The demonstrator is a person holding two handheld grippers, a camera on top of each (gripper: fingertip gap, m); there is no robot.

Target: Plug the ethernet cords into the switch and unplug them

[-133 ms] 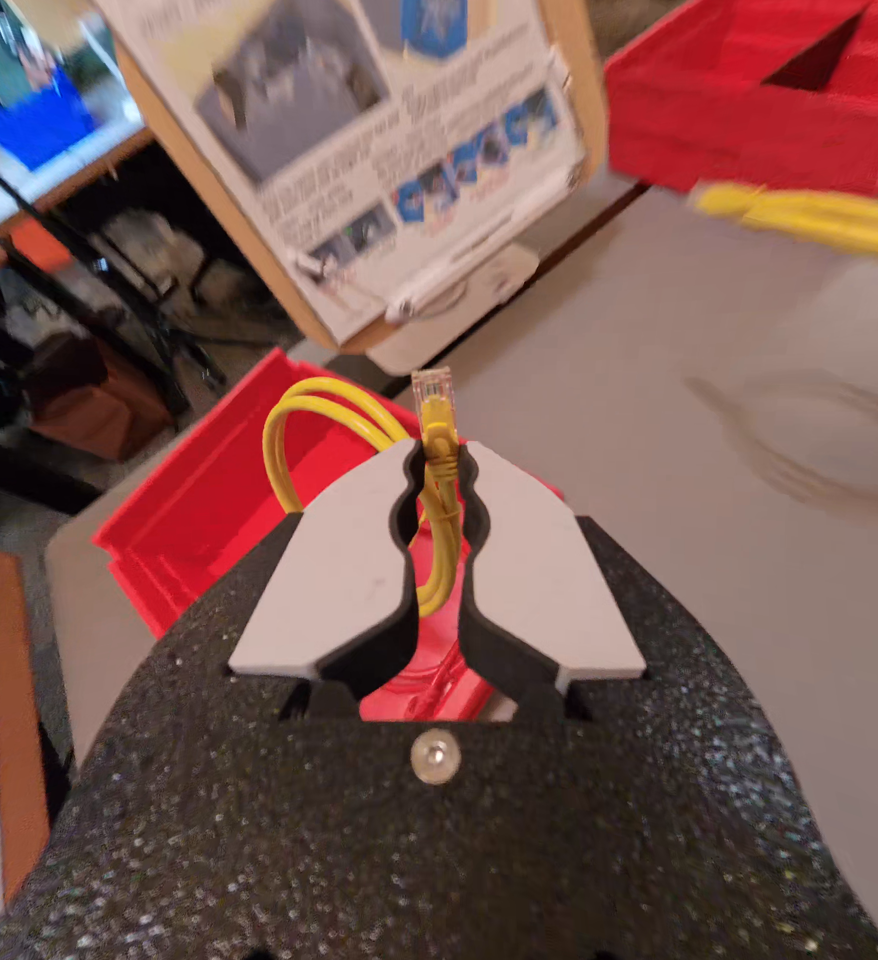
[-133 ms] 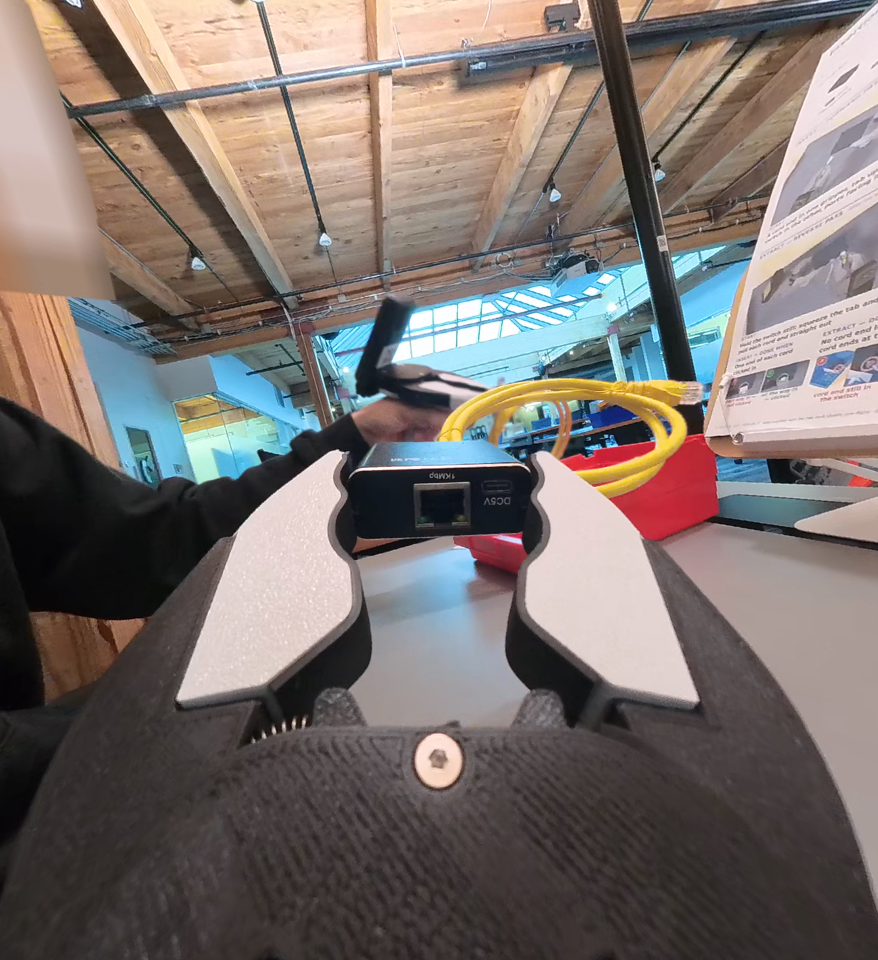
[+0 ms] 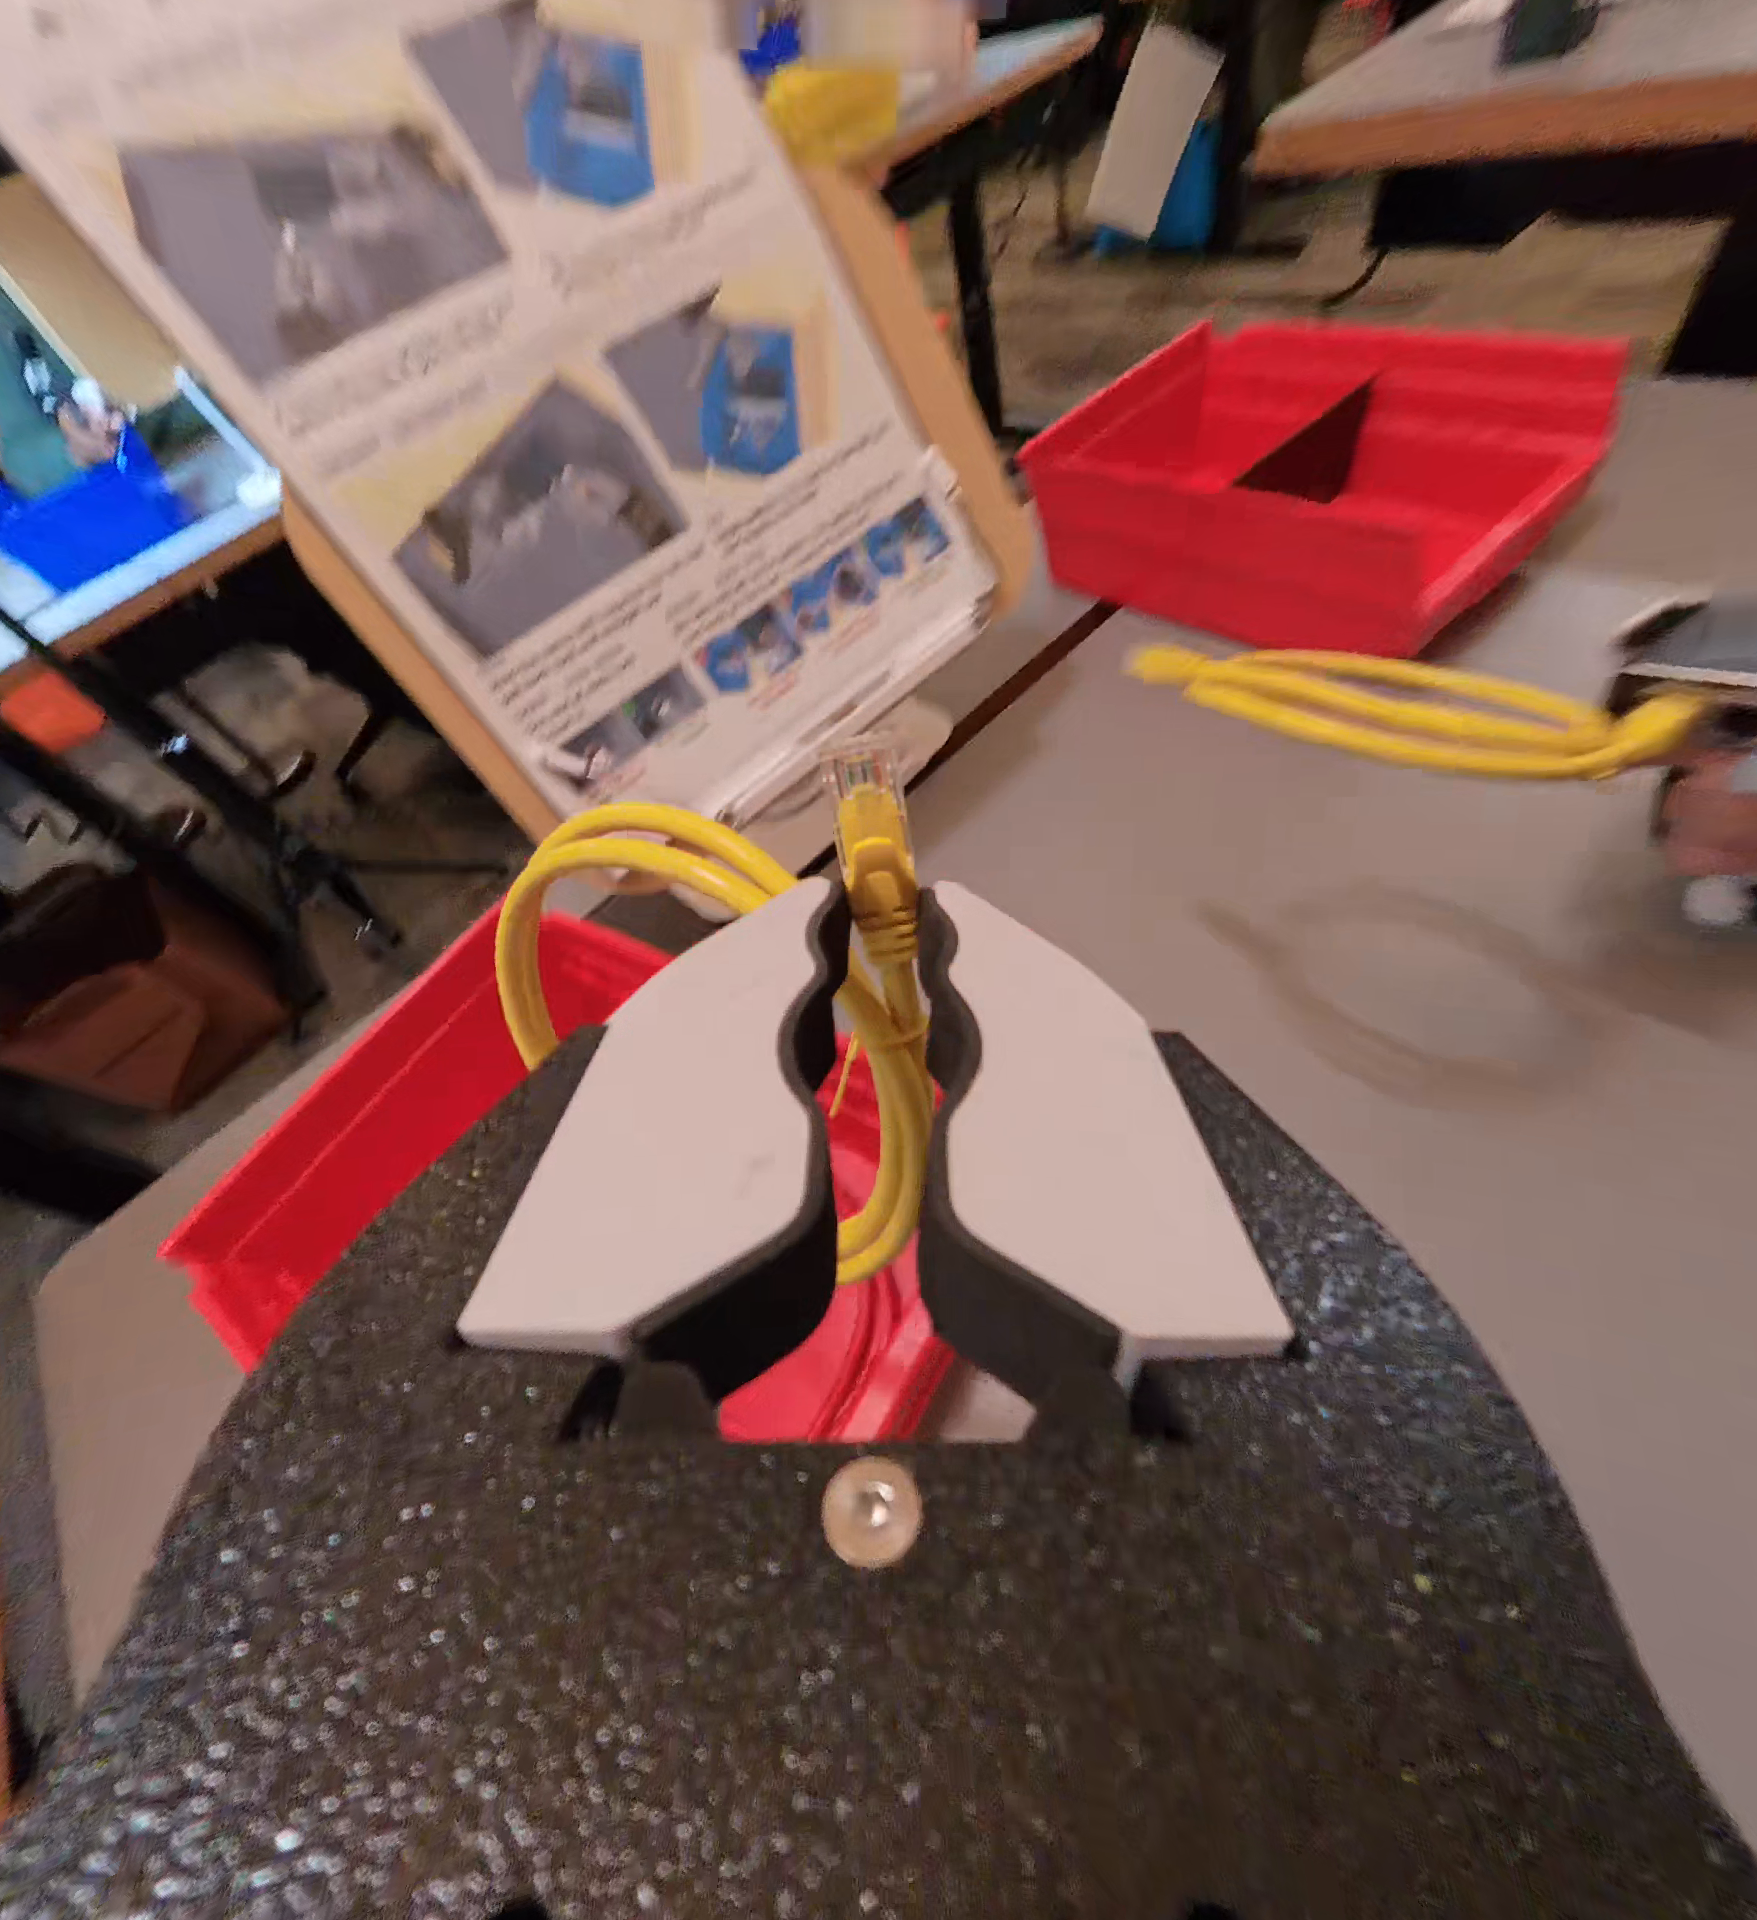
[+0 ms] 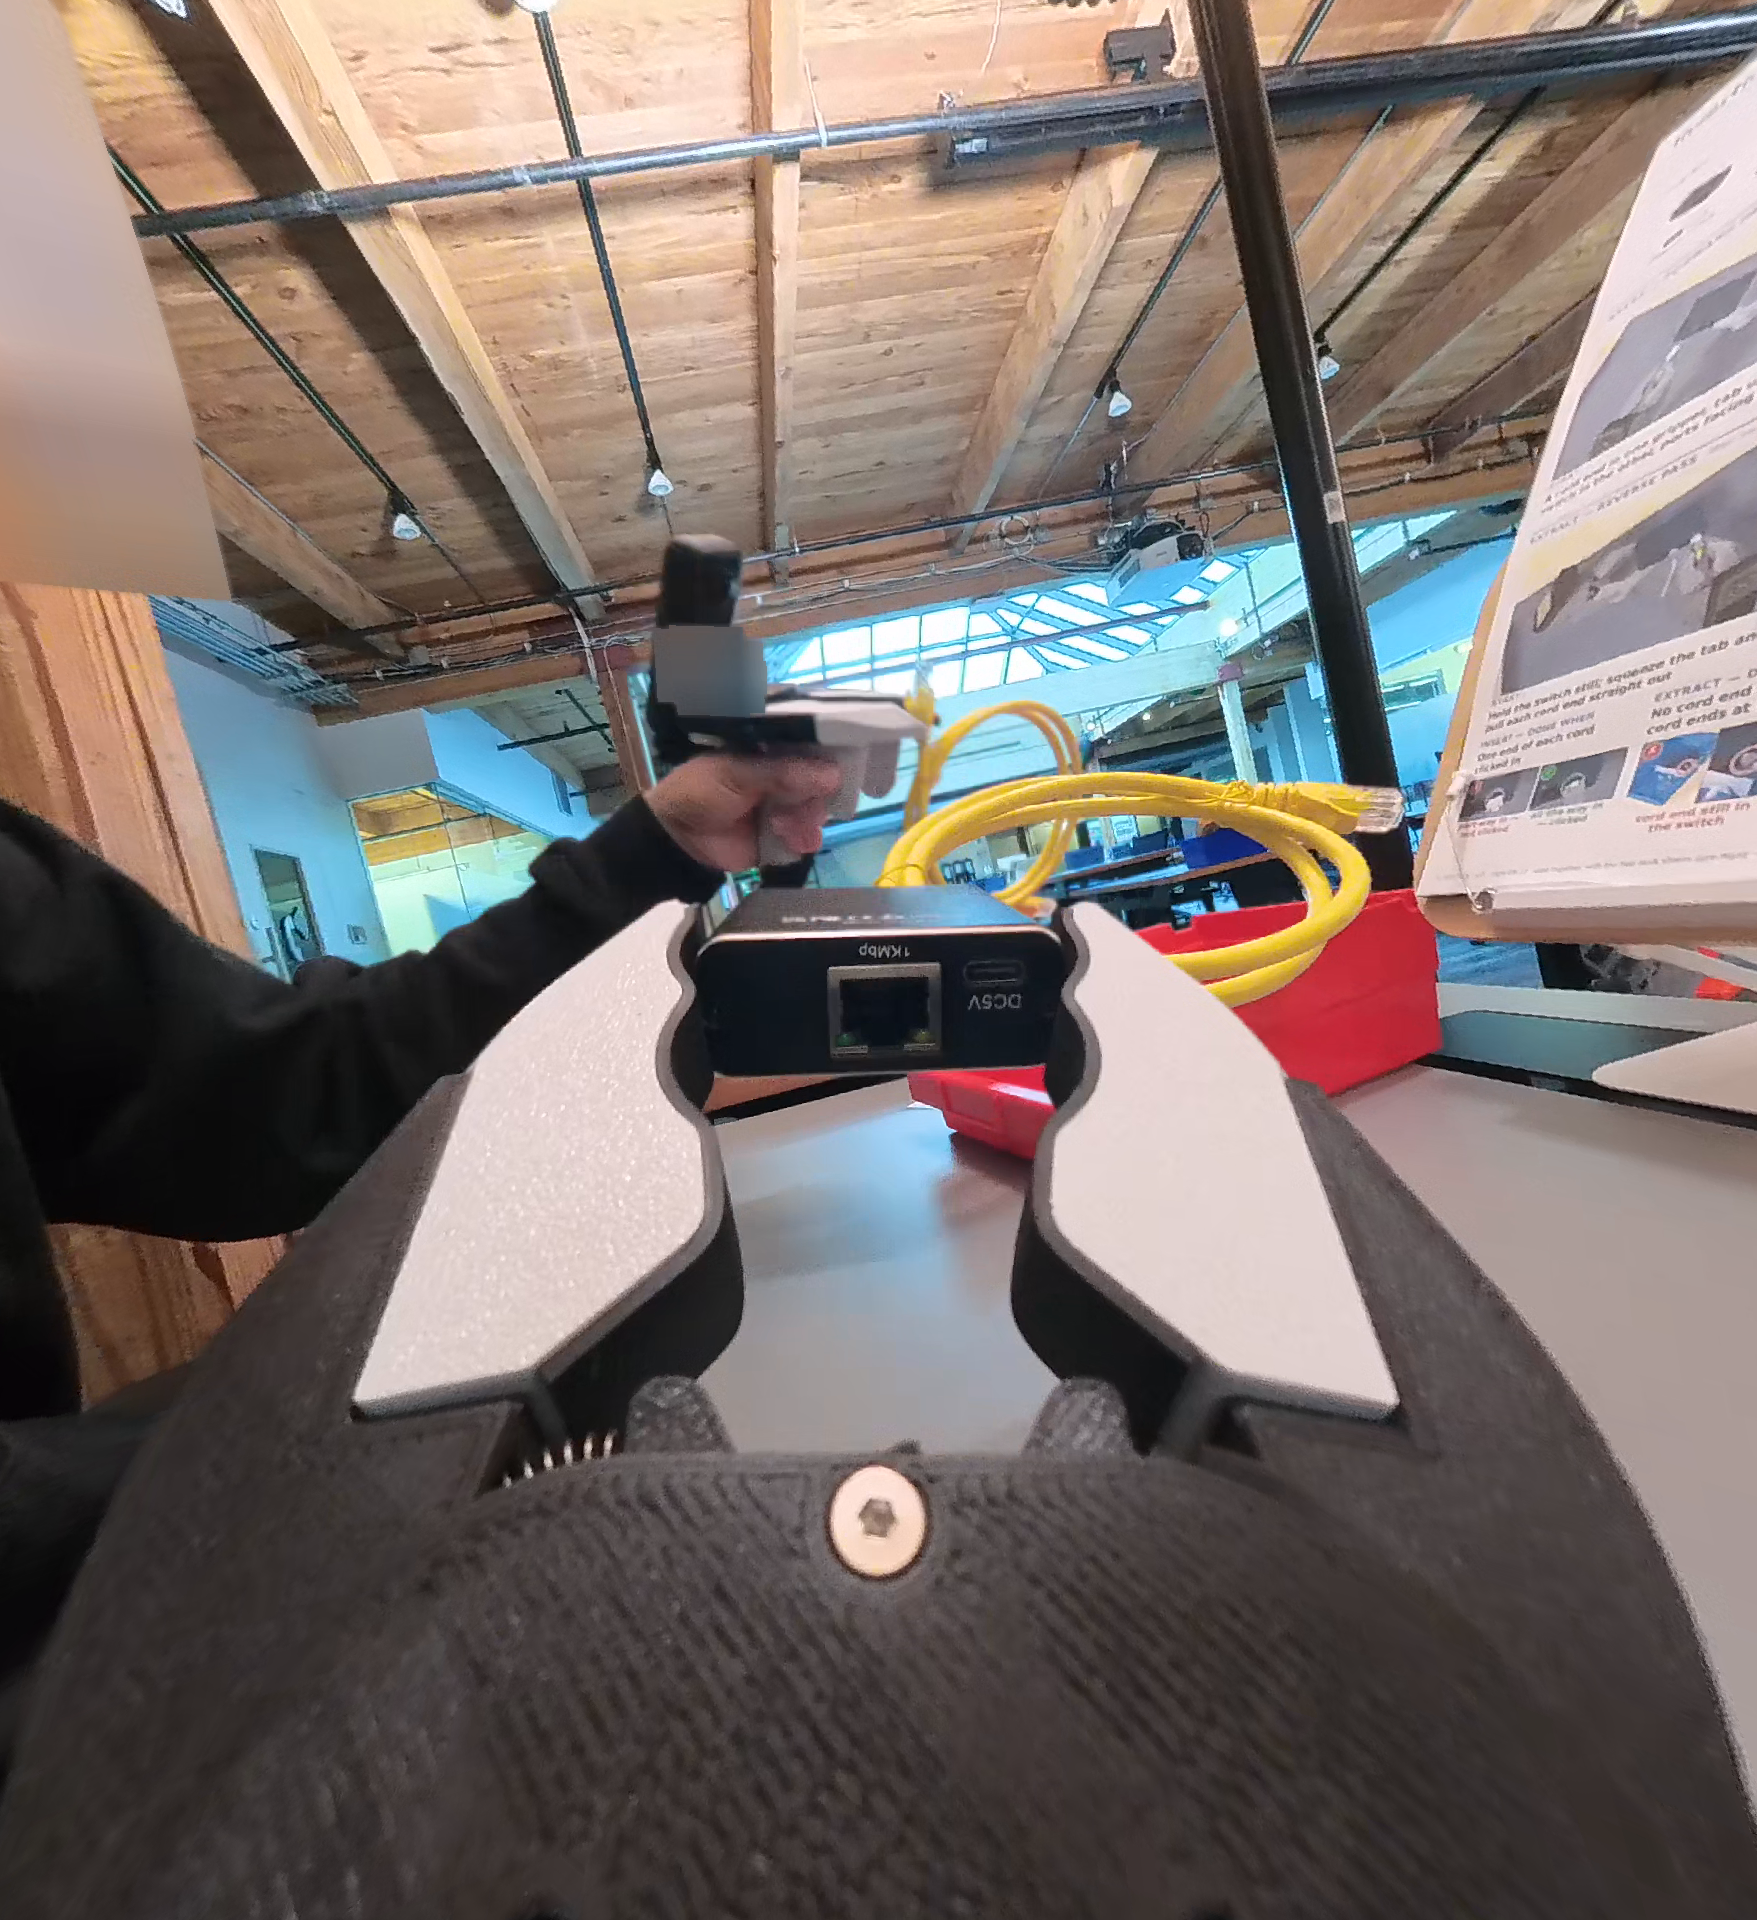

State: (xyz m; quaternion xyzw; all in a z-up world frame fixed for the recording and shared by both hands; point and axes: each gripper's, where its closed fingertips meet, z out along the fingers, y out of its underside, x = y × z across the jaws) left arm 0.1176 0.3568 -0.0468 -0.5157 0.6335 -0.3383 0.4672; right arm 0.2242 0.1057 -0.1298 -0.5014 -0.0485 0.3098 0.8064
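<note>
L gripper (image 3: 879, 914) jaws pinch yellow cord (image 3: 895, 1049) behind its plug, held above red bin (image 3: 354, 1122). R gripper (image 4: 879, 987) jaws clamp switch (image 4: 879, 982) over desk (image 4: 1580, 1247), another cord already plugged in. Step: bringing plug to switch; next needs port alignment, straight push.

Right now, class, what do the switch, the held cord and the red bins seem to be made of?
Switch: probably metal or hard plastic; dark, smooth, satin sheen, crisp edges.
Cord in the left gripper: flexible yellow plastic jacket, judging by its loops; clear plastic plug tip.
Red bins: likely moulded plastic; matte, uniform colour, ribbed walls.
</note>
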